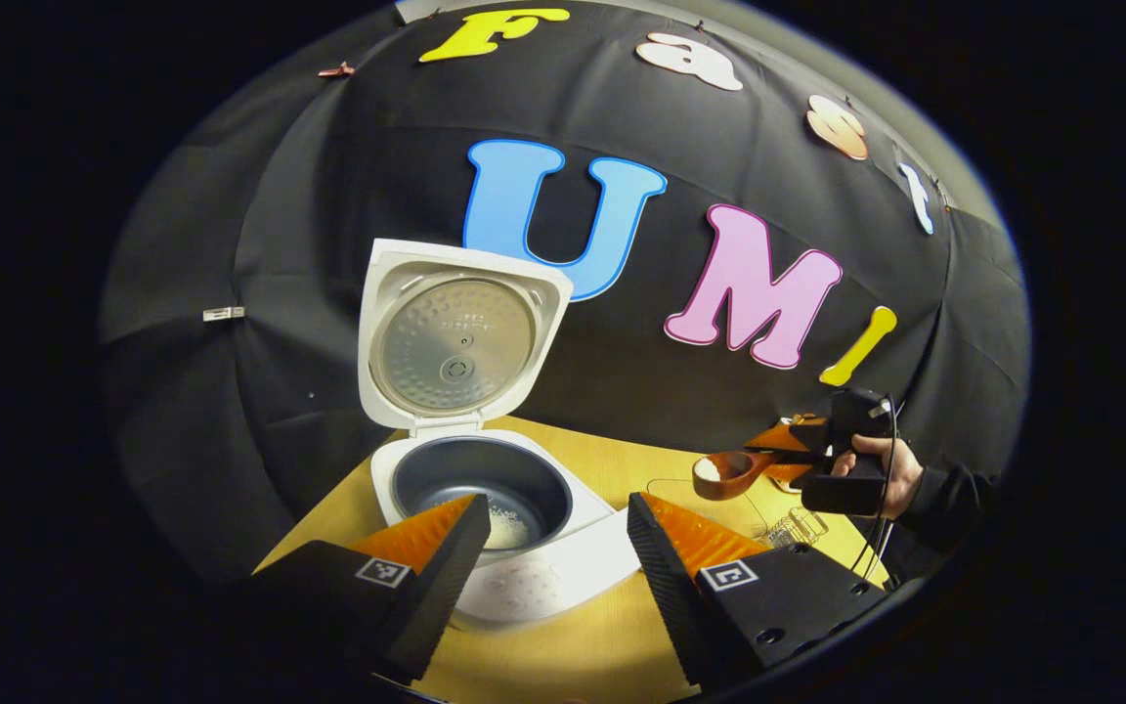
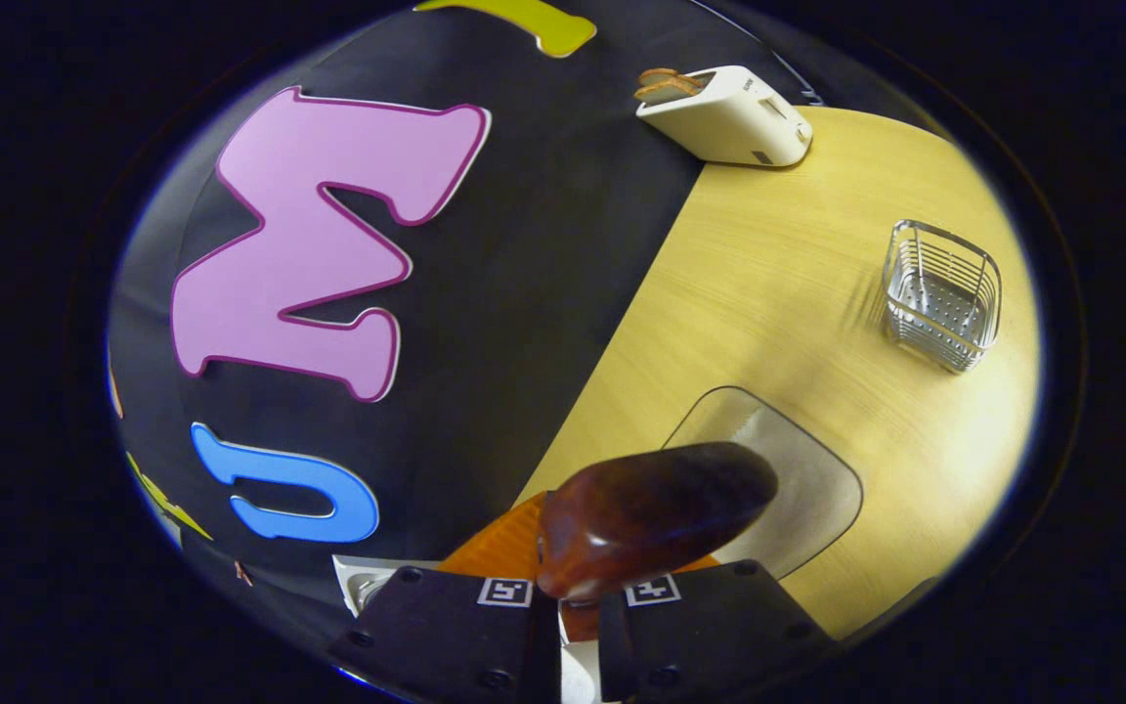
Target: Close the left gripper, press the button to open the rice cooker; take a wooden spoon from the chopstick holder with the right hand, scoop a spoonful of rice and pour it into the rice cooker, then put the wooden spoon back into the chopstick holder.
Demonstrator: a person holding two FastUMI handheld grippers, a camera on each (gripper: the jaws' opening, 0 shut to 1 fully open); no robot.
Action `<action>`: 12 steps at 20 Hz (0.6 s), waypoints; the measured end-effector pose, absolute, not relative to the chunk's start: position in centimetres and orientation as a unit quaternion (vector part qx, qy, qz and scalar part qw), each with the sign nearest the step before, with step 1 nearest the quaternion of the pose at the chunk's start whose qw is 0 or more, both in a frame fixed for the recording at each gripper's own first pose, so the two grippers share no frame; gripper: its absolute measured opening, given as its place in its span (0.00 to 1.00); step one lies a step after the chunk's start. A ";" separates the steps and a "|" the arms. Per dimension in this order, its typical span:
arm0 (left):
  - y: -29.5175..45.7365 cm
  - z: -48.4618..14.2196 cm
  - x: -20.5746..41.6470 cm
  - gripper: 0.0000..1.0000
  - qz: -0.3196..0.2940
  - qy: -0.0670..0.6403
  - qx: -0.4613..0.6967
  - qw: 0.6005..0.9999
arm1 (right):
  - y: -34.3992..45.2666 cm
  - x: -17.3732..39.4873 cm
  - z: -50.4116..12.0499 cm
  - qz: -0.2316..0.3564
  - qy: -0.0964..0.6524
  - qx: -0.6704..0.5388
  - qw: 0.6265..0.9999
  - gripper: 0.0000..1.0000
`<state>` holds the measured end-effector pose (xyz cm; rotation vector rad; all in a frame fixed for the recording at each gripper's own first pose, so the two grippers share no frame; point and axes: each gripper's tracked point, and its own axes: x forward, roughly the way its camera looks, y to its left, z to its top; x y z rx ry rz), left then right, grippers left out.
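A wooden spoon (image 1: 724, 474) holding rice hangs pinched in the right gripper (image 1: 798, 452) beside the open rice cooker (image 1: 470, 489), while the left gripper (image 1: 553, 548) hovers before the pot, jaws spread.

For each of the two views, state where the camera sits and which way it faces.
Left gripper view: rides the left tool, fingers apart, facing the open rice cooker; a hand holds the right tool farther off.
Right gripper view: rides the right tool, facing the table, toaster and wire chopstick holder.
Shared: the wooden spoon, the table.
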<state>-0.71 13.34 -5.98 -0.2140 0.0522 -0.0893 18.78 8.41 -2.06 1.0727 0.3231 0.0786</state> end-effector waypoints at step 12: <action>18.6 -5.8 -2.9 0.92 0.011 0.020 -0.122 0.992 | 24.2 18.7 2.4 0.170 0.197 0.447 0.856 0.08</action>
